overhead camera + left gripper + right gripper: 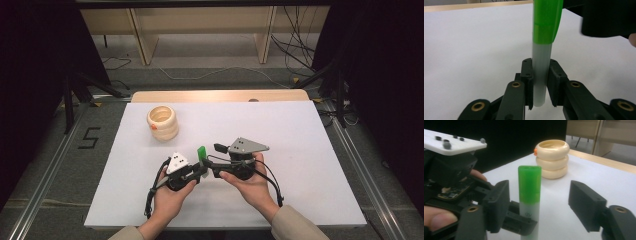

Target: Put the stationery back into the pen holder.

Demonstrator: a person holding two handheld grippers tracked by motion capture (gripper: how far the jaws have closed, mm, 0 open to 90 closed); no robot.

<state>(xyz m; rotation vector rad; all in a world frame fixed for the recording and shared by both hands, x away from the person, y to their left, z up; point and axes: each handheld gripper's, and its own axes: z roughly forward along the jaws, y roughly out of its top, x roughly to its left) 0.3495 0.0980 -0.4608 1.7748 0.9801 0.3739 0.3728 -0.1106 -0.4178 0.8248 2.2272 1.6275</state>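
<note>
Currently, item one: a marker [201, 153] with green cap [529, 183] and translucent white barrel [540, 75], standing upright just above the table [300, 150], near the centre and slightly toward six o'clock in the high view.

Item two: left claw [540, 82], gripping the barrel low down, its jaws closing flat on both sides of the white tube.

Item three: right claw [544, 200], standing wide apart and holding nothing; in the right gripper view its jaws are flanking the cap at nine and three o'clock, with clear air on both sides.

Item four: a stack of cream rings [163, 122], sitting well apart toward eleven o'clock of the marker, an orange spot showing on its side.

Step in hand, as judged: uncapping. Handling notes: the right claw is wanting to centre on the green cap above its seam, then close squarely so the cap is not pinched crooked. The left claw is needing a firm, steady hold while the pull is running straight along the barrel's axis; a sideways tug is likely tilting the marker in its grip.
</note>
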